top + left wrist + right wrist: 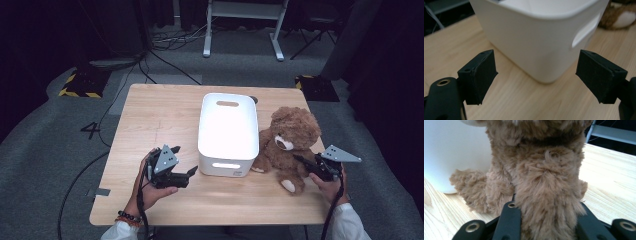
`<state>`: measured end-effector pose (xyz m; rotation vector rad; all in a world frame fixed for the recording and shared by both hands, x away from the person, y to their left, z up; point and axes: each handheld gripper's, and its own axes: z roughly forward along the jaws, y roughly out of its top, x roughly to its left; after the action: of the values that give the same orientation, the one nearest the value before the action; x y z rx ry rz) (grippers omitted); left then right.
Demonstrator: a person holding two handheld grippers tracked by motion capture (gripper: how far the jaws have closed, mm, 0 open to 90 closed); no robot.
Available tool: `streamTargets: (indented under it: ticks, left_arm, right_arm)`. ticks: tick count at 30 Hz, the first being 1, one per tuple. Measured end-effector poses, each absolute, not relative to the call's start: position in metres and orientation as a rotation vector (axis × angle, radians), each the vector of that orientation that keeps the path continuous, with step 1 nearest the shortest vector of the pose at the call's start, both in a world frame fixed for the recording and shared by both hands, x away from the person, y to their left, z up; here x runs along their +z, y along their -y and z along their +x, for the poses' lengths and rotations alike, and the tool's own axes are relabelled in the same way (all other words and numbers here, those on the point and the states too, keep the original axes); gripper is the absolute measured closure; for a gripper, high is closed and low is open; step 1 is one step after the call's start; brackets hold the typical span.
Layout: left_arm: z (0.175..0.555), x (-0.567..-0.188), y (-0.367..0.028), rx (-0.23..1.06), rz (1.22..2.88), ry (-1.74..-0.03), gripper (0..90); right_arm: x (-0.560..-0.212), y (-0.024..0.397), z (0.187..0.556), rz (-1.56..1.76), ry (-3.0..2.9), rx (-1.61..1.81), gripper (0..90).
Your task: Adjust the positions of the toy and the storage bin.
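Observation:
A brown teddy bear (287, 137) sits on the wooden table (150, 115), leaning against the right side of a white plastic bin (223, 167). My right gripper (301, 162) is shut on one of the bear's furry limbs; in the right gripper view the fur (541, 170) bulges up between the two black jaws (546, 220). My left gripper (186, 167) stands open just off the bin's front left corner. In the left gripper view that corner (536, 37) lies ahead between the spread pads (480, 75), apart from both.
The bin has slot handles in its end walls (227, 104) and looks bright inside. Bare tabletop lies left of the bin and along the front edge. Cables and a desk frame (240, 30) stand on the grey floor beyond the table.

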<state>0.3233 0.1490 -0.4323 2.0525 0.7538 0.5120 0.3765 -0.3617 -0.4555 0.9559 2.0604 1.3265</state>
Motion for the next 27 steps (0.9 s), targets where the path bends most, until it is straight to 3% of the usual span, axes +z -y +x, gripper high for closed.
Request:
streamTargets:
  ticks: [9, 27]
  left_arm:
    - [0.321, -0.488, -0.170, 0.401, 2.165, -0.884, 17.6]
    - [0.327, -0.504, -0.187, 0.351, 2.184, -0.991, 16.5]
  right_arm:
    - [-0.452, 0.362, 0.375, 0.938, -2.027, 1.346, 76.9]
    - [-0.435, 0.368, 0.372, 0.924, -1.942, 1.410, 77.2]
